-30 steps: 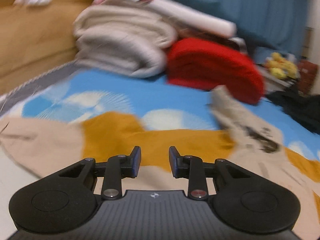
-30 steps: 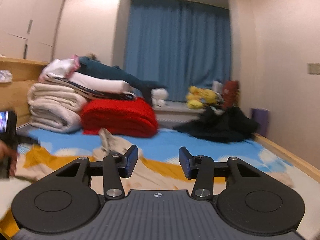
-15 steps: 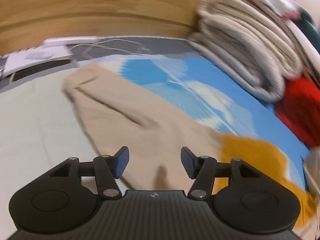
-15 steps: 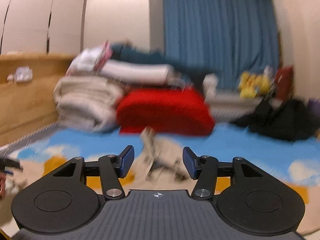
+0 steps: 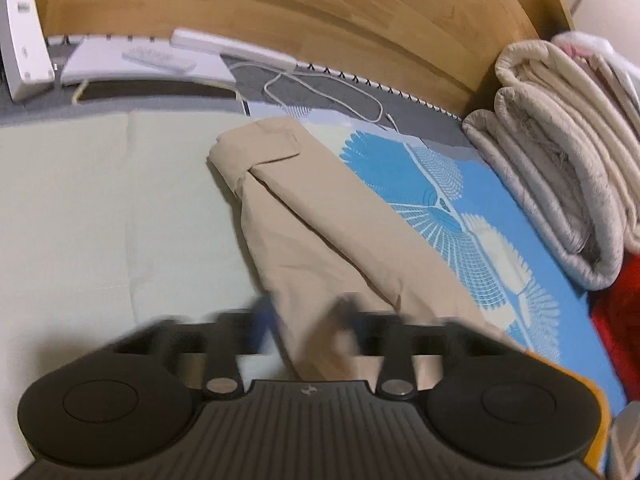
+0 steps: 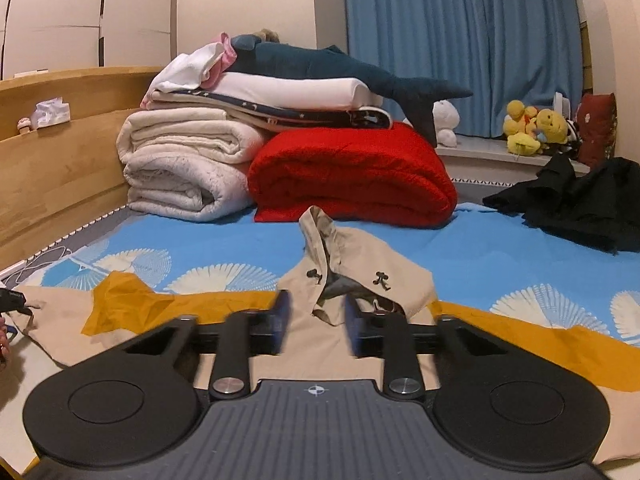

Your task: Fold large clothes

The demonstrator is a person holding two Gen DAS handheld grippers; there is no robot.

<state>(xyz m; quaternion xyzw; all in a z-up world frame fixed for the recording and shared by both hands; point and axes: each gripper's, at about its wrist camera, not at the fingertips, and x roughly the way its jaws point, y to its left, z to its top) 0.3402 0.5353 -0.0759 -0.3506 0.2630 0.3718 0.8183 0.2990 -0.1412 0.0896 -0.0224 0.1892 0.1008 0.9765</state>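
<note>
- The bed (image 6: 500,240) carries everything: a blue sheet printed with white fans, an orange cloth (image 6: 132,300) across it, and a pale green cover (image 5: 100,208) on the near side in the left wrist view.
- A wooden headboard (image 5: 280,12) runs along the bed's far edge; white cables (image 5: 320,92) and flat white devices (image 5: 144,62) lie on the grey strip below it.
- Folded cream quilts (image 6: 184,160) sit stacked by the headboard, touching a folded red blanket (image 6: 352,172); white bedding and a dark blue shark plush (image 6: 340,68) lie on top.
- A blue curtain (image 6: 460,32) hangs behind, with yellow soft toys (image 6: 532,128) on the sill and a heap of black clothes (image 6: 580,200) on the bed's right.
- The beige hooded coat (image 6: 360,264) lies spread over the orange cloth, its hood standing up toward the red blanket, toggles showing.
- One beige sleeve (image 5: 312,208) stretches toward the headboard, its cuff folded over, near the cables but apart from them.
- The left hand-held gripper (image 5: 306,320) has its jaws closing, blurred, with sleeve fabric between them.
- The right hand-held gripper (image 6: 314,320) has its jaws closing, blurred, with the coat's collar area between them; whether the pads press the cloth cannot be told.
</note>
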